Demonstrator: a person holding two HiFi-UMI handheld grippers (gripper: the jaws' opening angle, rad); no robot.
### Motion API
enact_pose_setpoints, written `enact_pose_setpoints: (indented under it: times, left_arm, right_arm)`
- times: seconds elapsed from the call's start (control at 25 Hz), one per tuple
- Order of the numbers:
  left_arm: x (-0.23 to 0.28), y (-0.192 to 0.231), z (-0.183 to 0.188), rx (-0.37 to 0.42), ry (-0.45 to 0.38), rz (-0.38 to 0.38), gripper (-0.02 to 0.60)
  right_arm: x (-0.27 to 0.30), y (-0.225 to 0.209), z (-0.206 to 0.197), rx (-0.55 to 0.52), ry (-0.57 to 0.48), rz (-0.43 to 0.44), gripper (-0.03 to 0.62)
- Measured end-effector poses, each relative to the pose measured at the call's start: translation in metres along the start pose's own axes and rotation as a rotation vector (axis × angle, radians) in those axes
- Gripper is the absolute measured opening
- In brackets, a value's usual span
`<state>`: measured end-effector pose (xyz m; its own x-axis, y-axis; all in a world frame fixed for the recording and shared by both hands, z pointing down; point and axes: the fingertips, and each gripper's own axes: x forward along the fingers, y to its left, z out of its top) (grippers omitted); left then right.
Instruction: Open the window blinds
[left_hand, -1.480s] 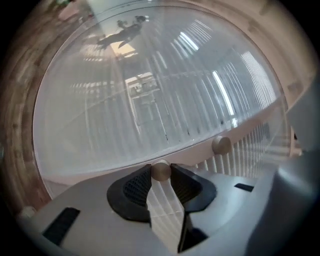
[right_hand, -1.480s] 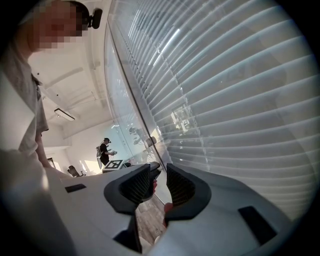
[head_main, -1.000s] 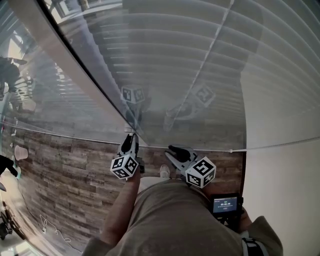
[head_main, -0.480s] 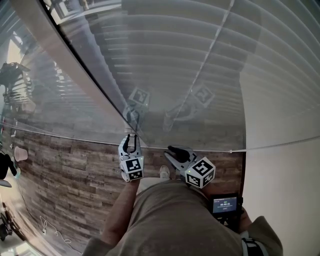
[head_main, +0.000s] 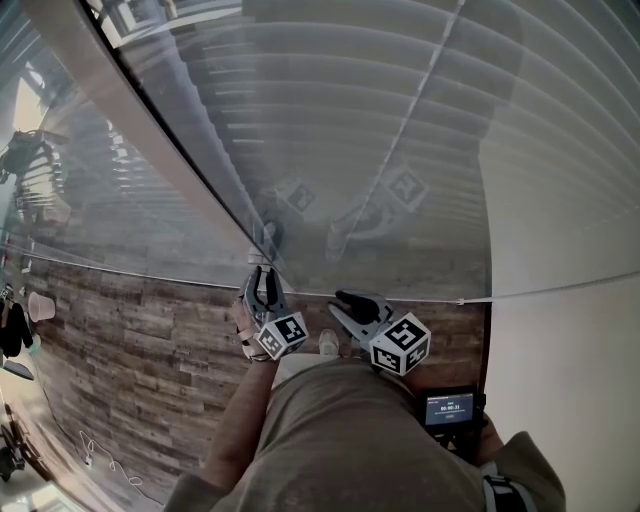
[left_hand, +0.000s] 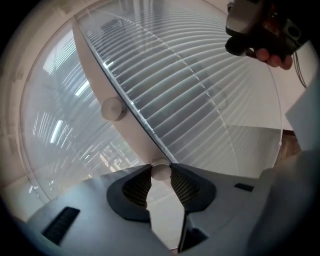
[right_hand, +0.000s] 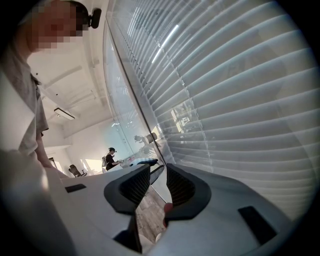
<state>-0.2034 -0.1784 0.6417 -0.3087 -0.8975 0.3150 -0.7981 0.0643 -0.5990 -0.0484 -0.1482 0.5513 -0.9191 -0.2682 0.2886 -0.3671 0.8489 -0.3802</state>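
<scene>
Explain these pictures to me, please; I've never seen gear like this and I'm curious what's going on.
A person stands in front of window blinds, holding a hand-held claw in each hand. One picture comes from a camera on the person's head, looking down. The other two come from cameras riding on each claw, looking along it. The left claw is closed on a small round knob on the frame beside the blinds. The right claw is open and holds nothing.

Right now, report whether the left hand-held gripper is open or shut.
Shut: the left hand-held gripper clamps the small white round knob.
</scene>
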Motion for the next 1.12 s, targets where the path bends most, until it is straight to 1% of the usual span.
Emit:
enact_pose_setpoints:
  times: [0.2, 0.28, 0.44, 0.56, 0.72, 0.76, 0.88, 0.92, 0.96, 1.0, 1.04, 1.08, 1.12]
  left_arm:
    - [0.0004, -0.0017, -0.0007, 0.091, -0.005, 0.018, 0.133]
    - [0.0007, -0.0015, -0.0003, 0.097, -0.008, 0.016, 0.133]
    - [0.0014, -0.0006, -0.0008, 0.048, -0.002, -0.006, 0.135]
    - [0.0015, -0.0013, 0.0001, 0.028, 0.005, -0.027, 0.135]
    - [-0.0024, 0.0007, -0.0038, -0.074, 0.015, -0.071, 0.179]
    - [-0.0036, 0.0006, -0.0052, -0.080, 0.013, -0.076, 0.179]
    - [-0.0055, -0.0001, -0.0028, -0.053, -0.005, -0.072, 0.173]
    - [-0.0053, 0.0002, -0.0013, -0.057, -0.008, -0.071, 0.141]
    - [-0.0047, 0.0002, -0.0020, -0.074, -0.007, -0.078, 0.135]
    - [-0.0041, 0.0000, -0.0039, -0.111, -0.003, -0.093, 0.135]
    - [-0.0037, 0.0004, -0.0054, -0.173, 0.001, -0.119, 0.133]
    - [-0.0035, 0.0017, -0.0055, -0.261, 0.005, -0.152, 0.133]
    - [-0.0032, 0.0038, -0.0047, -0.367, 0.009, -0.191, 0.133]
  right_arm:
    - [-0.0017, -0.0007, -0.0008, 0.005, -0.001, 0.000, 0.110]
    - [-0.0017, -0.0006, 0.0000, 0.006, -0.003, 0.001, 0.110]
    - [-0.0014, -0.0011, 0.0001, 0.007, -0.003, 0.003, 0.110]
    - [-0.0015, -0.0020, -0.0007, 0.008, -0.003, 0.001, 0.110]
    - [-0.0021, -0.0032, -0.0003, 0.009, -0.004, -0.003, 0.110]
    - [-0.0024, -0.0040, -0.0001, 0.010, -0.005, -0.004, 0.110]
    - [-0.0024, -0.0058, -0.0004, 0.014, -0.005, -0.006, 0.110]
    - [-0.0020, -0.0058, -0.0006, 0.014, -0.004, -0.005, 0.110]
    - [-0.0016, -0.0054, -0.0007, 0.013, -0.004, -0.003, 0.110]
    - [-0.0014, -0.0050, -0.0007, 0.012, -0.003, -0.002, 0.110]
    - [-0.0012, -0.0047, -0.0005, 0.011, -0.004, -0.001, 0.110]
    - [-0.0012, -0.0047, -0.0002, 0.011, -0.005, -0.001, 0.110]
    - [-0.0012, -0.0048, 0.0001, 0.012, -0.005, -0.001, 0.110]
